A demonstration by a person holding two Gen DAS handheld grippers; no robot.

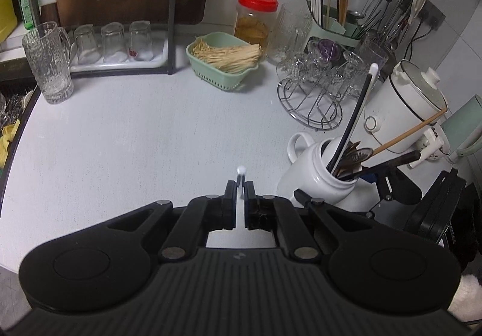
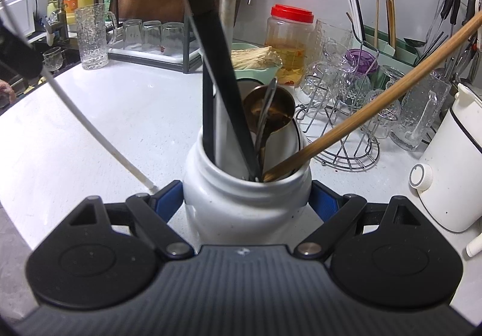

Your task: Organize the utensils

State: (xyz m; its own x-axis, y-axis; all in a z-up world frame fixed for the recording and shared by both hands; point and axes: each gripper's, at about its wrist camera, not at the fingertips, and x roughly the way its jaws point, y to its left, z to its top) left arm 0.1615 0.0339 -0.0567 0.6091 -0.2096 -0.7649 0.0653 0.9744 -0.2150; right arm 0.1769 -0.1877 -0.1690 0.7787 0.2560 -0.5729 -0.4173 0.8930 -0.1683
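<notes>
A: Left wrist view first. The left gripper [image 1: 240, 185] is seen pinched tight on a thin white chopstick [image 1: 241, 176]; its rounded tip is poking out at 12 o'clock, shaft run back between the pads. The white jar [image 1: 319, 182] is placed at about 2 o'clock, near, already stuffed with utensils.

B: Long axis?

A: Along the gripper's own line, roughly. The jar mouth is tilted up-right, so a swing toward 2 o'clock is judged necessary.

B: Right wrist view?

A: The right gripper [image 2: 247, 200] is spread around the white jar [image 2: 241, 209], blue pads [image 2: 170, 196] pressed at 9 and 3 o'clock. The white chopstick [image 2: 90, 128] is seen slanting at 10 o'clock, well clear of the mouth. The left hand is the carrier; the right only steadies.
</notes>
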